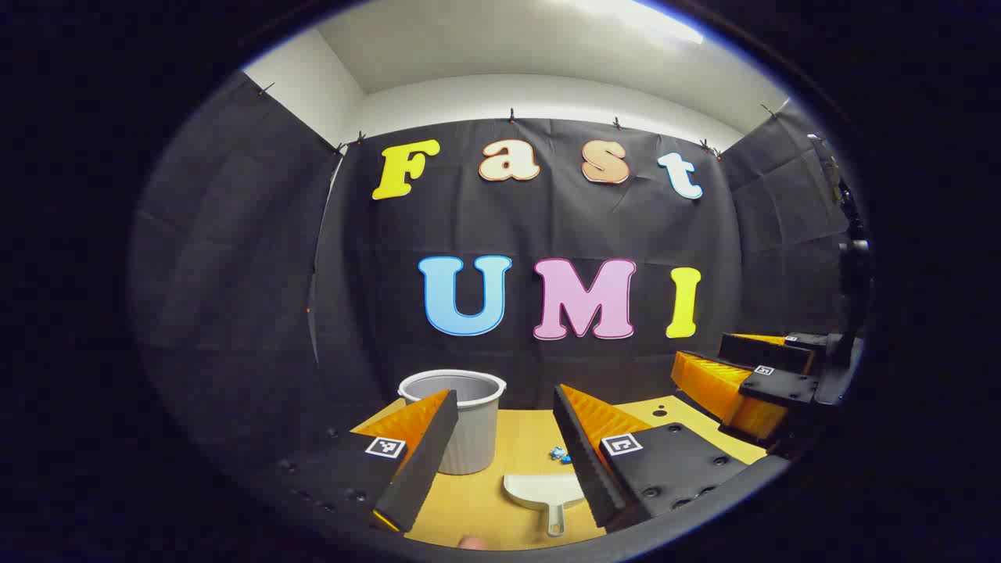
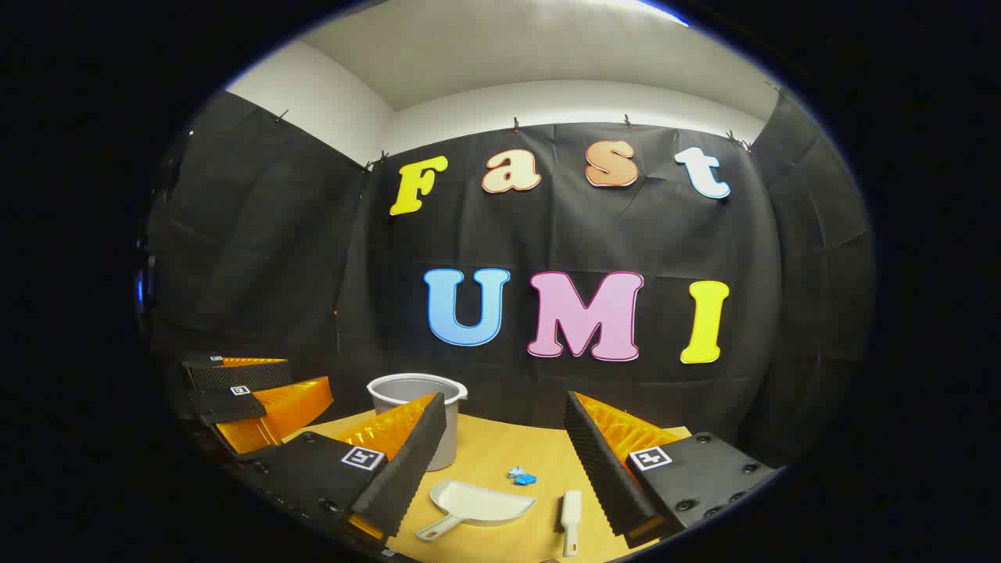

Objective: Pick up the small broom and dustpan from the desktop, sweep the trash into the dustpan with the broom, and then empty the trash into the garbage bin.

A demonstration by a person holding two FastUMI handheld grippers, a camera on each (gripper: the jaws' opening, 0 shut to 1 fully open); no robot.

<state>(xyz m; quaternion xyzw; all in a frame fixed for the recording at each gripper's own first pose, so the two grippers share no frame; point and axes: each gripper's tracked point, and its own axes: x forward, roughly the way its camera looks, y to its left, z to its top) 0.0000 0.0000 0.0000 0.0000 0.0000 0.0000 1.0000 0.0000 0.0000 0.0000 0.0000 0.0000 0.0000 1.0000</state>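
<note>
- I'm holding the left gripper [image 1: 504,457] and right gripper [image 2: 504,461] above the desktop [image 2: 500,461], fingers spread, gripping nothing.
- Dustpan [image 2: 485,503] is lying beside the broom [image 2: 570,520]; trash [image 2: 521,475] is sitting near the garbage bin [image 2: 422,410].

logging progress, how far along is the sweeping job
Nothing is done yet. The white plastic dustpan and small white broom lie untouched on the yellow desktop, with blue trash scraps loose beside them. Both the left gripper and right gripper hover open, empty. Left: grasping, sweeping, emptying into the grey bin.
</note>
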